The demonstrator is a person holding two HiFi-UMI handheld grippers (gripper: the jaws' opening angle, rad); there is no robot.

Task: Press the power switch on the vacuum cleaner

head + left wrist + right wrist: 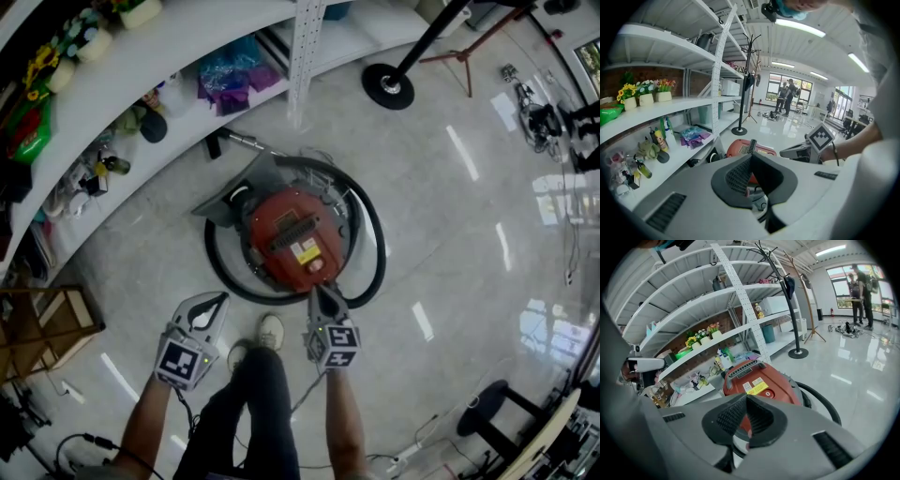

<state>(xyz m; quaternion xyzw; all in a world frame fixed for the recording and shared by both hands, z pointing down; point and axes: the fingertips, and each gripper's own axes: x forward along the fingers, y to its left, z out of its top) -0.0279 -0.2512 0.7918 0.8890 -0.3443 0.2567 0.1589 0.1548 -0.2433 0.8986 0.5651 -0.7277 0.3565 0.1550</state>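
Red vacuum cleaner (295, 239), hose-ringed

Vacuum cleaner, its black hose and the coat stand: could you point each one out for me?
vacuum cleaner (292, 236), head view, top of its red body, at the handle.
hose (382, 253), head view, right side of its loop around the vacuum cleaner.
coat stand (387, 86), head view, its round black base.

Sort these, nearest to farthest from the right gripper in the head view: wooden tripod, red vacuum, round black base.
1. red vacuum, just ahead of right gripper
2. round black base, beyond the vacuum
3. wooden tripod, top right
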